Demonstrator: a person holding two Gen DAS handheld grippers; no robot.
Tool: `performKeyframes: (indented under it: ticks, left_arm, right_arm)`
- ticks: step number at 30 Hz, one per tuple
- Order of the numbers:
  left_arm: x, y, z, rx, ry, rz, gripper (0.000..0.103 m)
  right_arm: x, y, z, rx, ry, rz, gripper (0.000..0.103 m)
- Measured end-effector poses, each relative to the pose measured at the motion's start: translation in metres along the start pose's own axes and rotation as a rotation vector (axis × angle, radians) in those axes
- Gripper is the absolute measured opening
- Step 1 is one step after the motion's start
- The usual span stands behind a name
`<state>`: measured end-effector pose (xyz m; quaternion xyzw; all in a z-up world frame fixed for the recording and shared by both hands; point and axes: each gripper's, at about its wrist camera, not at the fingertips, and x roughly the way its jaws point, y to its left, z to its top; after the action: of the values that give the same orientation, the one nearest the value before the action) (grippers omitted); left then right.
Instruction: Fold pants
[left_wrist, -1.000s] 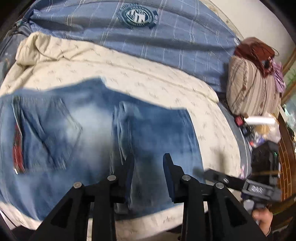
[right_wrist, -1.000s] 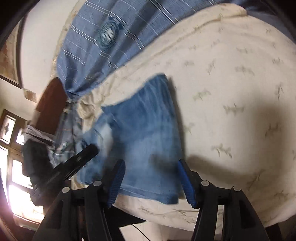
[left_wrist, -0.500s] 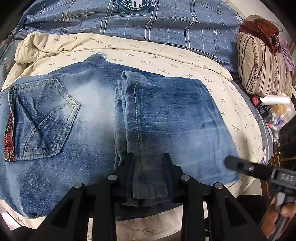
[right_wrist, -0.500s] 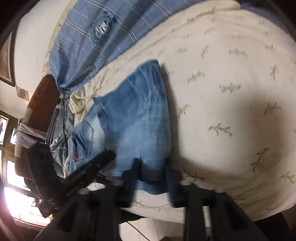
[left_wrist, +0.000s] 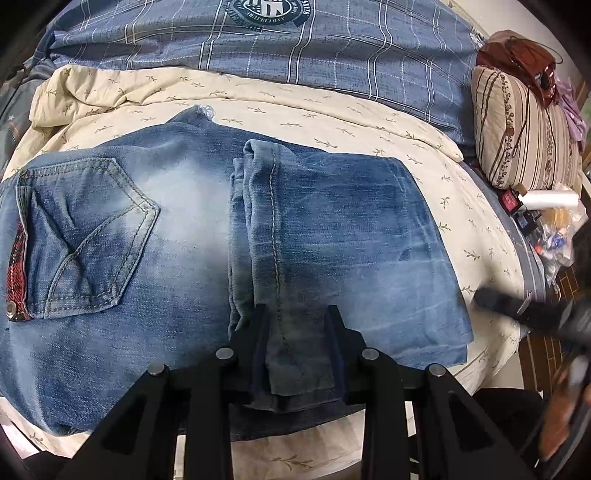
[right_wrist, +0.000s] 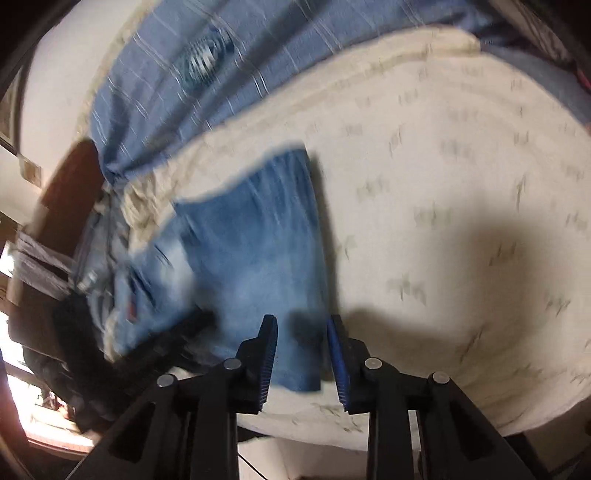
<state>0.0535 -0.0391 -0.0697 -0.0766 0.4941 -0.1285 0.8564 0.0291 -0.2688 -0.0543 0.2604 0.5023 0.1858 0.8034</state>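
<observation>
On the bed (left_wrist: 332, 122), our left claw (left_wrist: 295, 347) pinches the hem of the pants (left_wrist: 332, 236) (already folded once); our right claw (right_wrist: 302, 358), spread, hovers near their right edge, probably next to grip.

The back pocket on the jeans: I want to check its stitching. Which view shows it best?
The left wrist view. There the back pocket lies flat, sharp and well lit on the jeans, its stitched seams plain. The right wrist view is motion-blurred; the jeans show only as a blue smear, and no pocket stitching can be made out.
</observation>
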Motion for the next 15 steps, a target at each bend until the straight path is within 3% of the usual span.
performKeyframes:
  ticks: [2,4,5,8,11,13,15]
  left_arm:
    - [0.000,0.001,-0.001,0.001,-0.002,-0.004,0.031]
    - [-0.001,0.001,-0.001,0.004,0.000,-0.006,0.031]
    - [-0.001,0.002,0.000,0.001,0.003,-0.009,0.031]
    - [-0.001,0.006,0.001,-0.012,0.007,-0.022,0.031]
    - [-0.001,0.005,0.002,-0.001,0.009,-0.017,0.031]
    - [-0.004,0.005,0.004,-0.001,0.013,-0.019,0.031]
    - [-0.012,0.008,0.010,-0.030,0.023,-0.029,0.031]
  right_arm:
    - [-0.007,0.010,0.017,-0.023,-0.035,0.042,0.032]
    - [0.004,0.022,0.042,-0.037,-0.021,0.158,0.032]
    - [0.009,0.024,0.049,-0.034,-0.014,0.174,0.032]
    - [0.049,0.028,0.085,-0.001,0.044,0.212,0.033]
    - [0.091,0.010,0.100,0.057,0.129,0.135,0.029]
    - [0.098,-0.005,0.103,0.154,0.108,0.212,0.028]
    - [0.094,-0.006,0.100,0.160,0.105,0.225,0.031]
